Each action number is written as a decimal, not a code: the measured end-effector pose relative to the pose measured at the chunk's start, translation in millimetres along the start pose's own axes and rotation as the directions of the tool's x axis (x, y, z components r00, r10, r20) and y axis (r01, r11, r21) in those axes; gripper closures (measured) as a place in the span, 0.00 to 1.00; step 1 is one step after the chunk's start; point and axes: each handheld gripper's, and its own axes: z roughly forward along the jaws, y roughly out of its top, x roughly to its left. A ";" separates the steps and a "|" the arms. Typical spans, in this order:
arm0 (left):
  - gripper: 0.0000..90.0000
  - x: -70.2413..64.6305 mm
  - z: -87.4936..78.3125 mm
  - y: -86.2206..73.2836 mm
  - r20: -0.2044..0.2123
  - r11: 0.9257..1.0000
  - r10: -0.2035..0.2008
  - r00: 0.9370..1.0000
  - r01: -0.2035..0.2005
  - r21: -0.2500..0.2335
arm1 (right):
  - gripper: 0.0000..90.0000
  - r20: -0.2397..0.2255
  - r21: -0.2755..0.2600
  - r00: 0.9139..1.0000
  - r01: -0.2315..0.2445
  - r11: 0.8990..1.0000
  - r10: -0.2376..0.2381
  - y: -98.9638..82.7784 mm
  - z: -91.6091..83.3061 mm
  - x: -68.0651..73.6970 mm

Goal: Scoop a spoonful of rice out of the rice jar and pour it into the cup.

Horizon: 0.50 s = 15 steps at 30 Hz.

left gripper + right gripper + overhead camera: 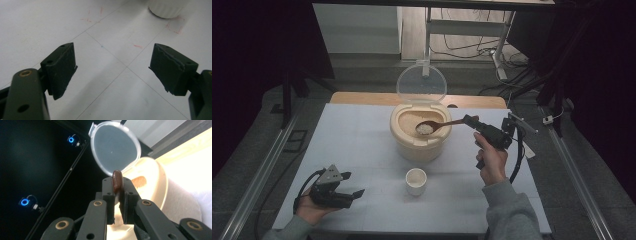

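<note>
High view has the right gripper (470, 120) a bit right of centre, clamped on the handle end of a brown wooden spoon (438, 125). The spoon reaches left so its bowl, holding a small heap of white rice (424, 129), hangs over the open mouth of the beige rice container (419, 145) in the middle of the frame. The container's clear round lid (421, 83) is flipped up behind it, standing nearly upright. Just below the container, near it but not touching, there's a small white cup (416, 181) on the white table (362, 150).

Right gripper view backs up the grip: the two black jaws are pinched tight on the spoon handle (117, 182), which pokes up between them in the centre, with the clear lid (115, 147) above it and the beige container rim (160, 182) off to the right.

The left gripper (348, 185) sits in the lower left of the high view, low over the table in the person's hand, well apart from the cup. In the left gripper view its jaws stand wide apart with just bare table between them, and the ribbed base of the cup (165, 8) shows at the top right edge.
</note>
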 end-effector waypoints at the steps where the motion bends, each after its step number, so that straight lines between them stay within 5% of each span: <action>1: 0.23 0.1 -0.1 0.0 0.000 1.000 -0.001 1.000 0.001 -0.001 | 0.93 -0.004 0.007 1.000 0.000 1.000 0.000 -1.8 -1.4 0.8; 15: 0.23 -0.3 1.1 0.6 0.002 1.000 0.003 1.000 -0.003 0.005 | 0.92 -0.043 0.131 0.999 0.006 0.991 -0.001 -34.8 -23.0 0.9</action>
